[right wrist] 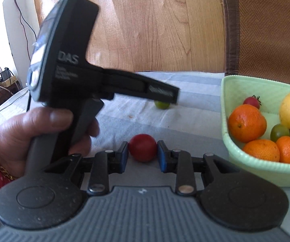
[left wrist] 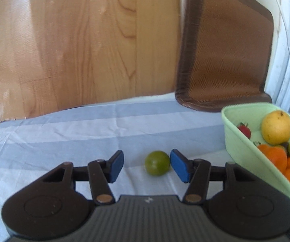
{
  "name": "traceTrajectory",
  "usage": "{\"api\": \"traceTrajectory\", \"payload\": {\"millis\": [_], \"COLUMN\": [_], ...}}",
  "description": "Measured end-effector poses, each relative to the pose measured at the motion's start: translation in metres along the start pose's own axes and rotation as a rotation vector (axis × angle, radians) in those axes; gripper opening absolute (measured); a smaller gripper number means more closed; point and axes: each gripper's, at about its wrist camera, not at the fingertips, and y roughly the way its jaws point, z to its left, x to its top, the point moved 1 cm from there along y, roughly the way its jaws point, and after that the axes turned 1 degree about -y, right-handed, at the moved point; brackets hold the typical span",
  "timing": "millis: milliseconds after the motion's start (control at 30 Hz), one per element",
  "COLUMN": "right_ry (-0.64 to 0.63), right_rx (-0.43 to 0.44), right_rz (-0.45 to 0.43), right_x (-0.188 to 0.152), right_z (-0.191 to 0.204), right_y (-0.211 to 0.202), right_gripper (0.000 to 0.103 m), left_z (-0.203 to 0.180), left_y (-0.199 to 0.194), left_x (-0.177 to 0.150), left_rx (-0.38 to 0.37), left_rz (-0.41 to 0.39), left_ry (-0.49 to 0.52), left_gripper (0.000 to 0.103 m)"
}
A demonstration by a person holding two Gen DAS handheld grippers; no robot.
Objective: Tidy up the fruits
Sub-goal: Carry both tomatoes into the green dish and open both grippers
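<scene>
A small green fruit [left wrist: 157, 163] lies on the striped cloth between the blue pads of my left gripper [left wrist: 147, 166], nearer the right pad; the jaws stand wide apart. It also shows in the right wrist view [right wrist: 162, 104], partly hidden by the left gripper's body. A red round fruit [right wrist: 143, 147] sits between the pads of my right gripper [right wrist: 142, 154], which close against its sides. A pale green basket [left wrist: 237, 141] at the right holds a yellow fruit [left wrist: 277, 127], oranges, green fruits and a strawberry; it also shows in the right wrist view [right wrist: 225, 104].
The blue and white striped cloth [left wrist: 84, 133] covers the table. A brown woven chair seat [left wrist: 225, 50] stands behind the basket over a wooden floor [left wrist: 74, 40]. The hand holding the left gripper [right wrist: 30, 137] fills the left of the right wrist view.
</scene>
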Motion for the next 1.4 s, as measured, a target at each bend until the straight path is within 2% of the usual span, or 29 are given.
{"api": "traceTrajectory", "payload": {"millis": [33,100,300,467,600,667,733,833,967,1167,1233,1267,1400], "right_ry": [0.002,0.005,0.02,0.032,0.054,0.079,0.083,0.119,0.122,0.154,0.145,0.148,0.193], "right_rx": [0.001,0.004,-0.004,-0.003,-0.01,-0.059,-0.16,-0.276,-0.354,-0.31,-0.3,-0.297,-0.3], "right_rz": [-0.001,-0.001,-0.02,-0.086,-0.21,-0.284,-0.341,-0.347,-0.299,-0.255,-0.257,-0.26,-0.341], "right_x": [0.0,0.0,-0.002,-0.004,0.001,0.002,0.001,0.0,-0.004,-0.01,-0.011,-0.01,-0.007], "right_z": [0.0,-0.002,-0.006,-0.009,-0.019,-0.034,-0.054,-0.093,-0.131,-0.15,-0.145,-0.144,-0.149], "right_y": [0.0,0.001,-0.003,-0.018,-0.053,-0.073,-0.091,-0.104,-0.103,-0.088,-0.09,-0.091,-0.104], "right_gripper": [0.034,0.034,0.032,0.031,0.032,0.032,0.032,0.032,0.032,0.035,0.039,0.045,0.045], "left_z": [-0.003,-0.004,0.0,0.007,0.008,0.002,-0.011,-0.04,-0.082,-0.127,-0.133,-0.134,-0.127], "left_y": [0.001,0.003,-0.006,-0.039,-0.072,-0.086,-0.092,-0.082,-0.049,-0.003,0.006,0.008,0.002], "left_x": [0.0,-0.001,-0.004,-0.009,0.0,0.011,0.023,0.036,0.045,0.051,0.051,0.052,0.049], "left_rx": [0.001,-0.029,-0.026,-0.039,-0.09,-0.126,-0.165,-0.221,-0.251,-0.286,-0.282,-0.284,-0.267], "left_rz": [0.004,0.026,0.013,-0.011,-0.05,-0.082,-0.099,-0.089,-0.039,0.067,0.087,0.096,0.083], "left_ry": [0.016,0.029,0.008,-0.032,-0.069,-0.069,-0.059,-0.039,-0.022,-0.026,-0.03,-0.035,-0.066], "left_gripper": [0.045,0.029,0.028,0.028,0.028,0.028,0.028,0.028,0.028,0.029,0.029,0.03,0.037]}}
